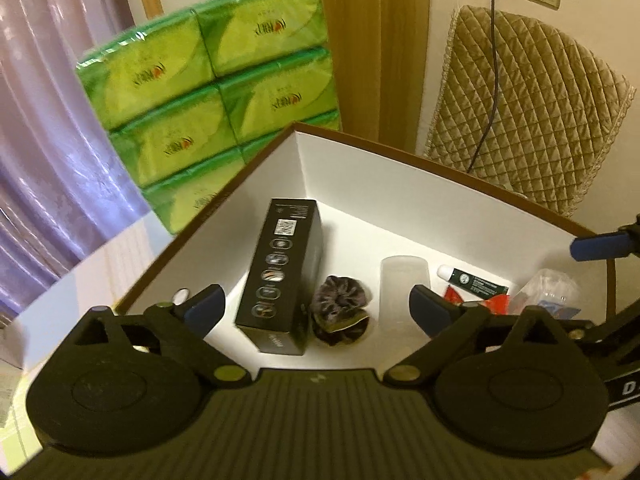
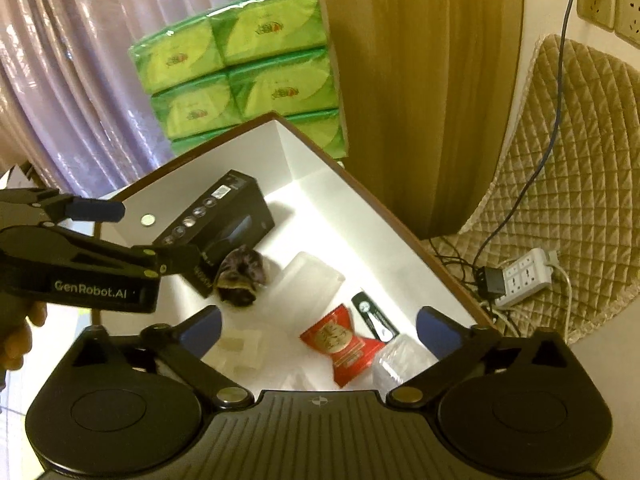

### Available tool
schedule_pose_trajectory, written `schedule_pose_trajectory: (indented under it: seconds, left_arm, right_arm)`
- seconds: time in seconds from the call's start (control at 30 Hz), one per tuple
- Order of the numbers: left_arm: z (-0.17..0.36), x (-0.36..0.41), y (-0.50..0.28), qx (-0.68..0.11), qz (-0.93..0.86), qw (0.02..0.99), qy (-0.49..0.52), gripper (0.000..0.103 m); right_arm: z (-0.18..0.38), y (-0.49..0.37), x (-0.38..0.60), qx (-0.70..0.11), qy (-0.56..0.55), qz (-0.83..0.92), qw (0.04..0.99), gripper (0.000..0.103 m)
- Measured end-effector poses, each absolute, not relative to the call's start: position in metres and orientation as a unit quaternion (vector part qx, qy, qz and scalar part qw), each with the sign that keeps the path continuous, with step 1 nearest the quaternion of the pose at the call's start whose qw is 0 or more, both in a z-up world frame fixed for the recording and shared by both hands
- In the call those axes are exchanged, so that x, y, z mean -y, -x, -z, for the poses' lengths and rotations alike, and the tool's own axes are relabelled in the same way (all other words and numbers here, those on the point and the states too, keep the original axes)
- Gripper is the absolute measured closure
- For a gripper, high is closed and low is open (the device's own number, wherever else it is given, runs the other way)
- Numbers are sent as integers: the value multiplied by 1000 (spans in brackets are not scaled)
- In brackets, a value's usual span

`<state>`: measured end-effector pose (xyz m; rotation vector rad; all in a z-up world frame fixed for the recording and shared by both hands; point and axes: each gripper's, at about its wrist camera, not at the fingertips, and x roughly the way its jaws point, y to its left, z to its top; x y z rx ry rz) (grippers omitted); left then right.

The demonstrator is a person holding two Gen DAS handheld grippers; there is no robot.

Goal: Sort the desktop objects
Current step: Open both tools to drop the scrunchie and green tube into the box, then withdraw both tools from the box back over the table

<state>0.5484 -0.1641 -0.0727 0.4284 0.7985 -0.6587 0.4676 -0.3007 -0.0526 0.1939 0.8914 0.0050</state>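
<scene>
Both jaws stand spread wide, gripping nothing: the left gripper (image 1: 316,312) and the right gripper (image 2: 318,330) hover over the white-lined box (image 2: 316,152). Inside it, a long black carton (image 1: 280,268) lies at the far left, a dark scrunchie (image 1: 340,312) just beside it, a red sachet (image 2: 340,344) and a dark tube (image 2: 374,316) to the right. Green tissue packs (image 1: 208,92) are stacked beyond.

"GenRobot.AI" on left gripper (image 2: 132,236)
</scene>
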Motion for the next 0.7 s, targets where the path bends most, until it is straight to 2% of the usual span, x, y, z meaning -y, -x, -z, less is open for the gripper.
schedule_pose_trajectory:
  seconds: [0.07, 0.23, 0.7]
  left_arm:
    - [70, 159, -543, -371, 309, 851, -207, 1]
    - [60, 148, -527, -345, 297, 862, -222, 1]
    - [43, 112, -489, -366, 298, 861, -191, 1]
  right_arm:
    - [49, -462, 297, -432, -92, -2, 897, 2]
    - [43, -449, 290, -431, -93, 4, 898, 2]
    - [28, -411, 272, -426, -87, 28, 900, 2]
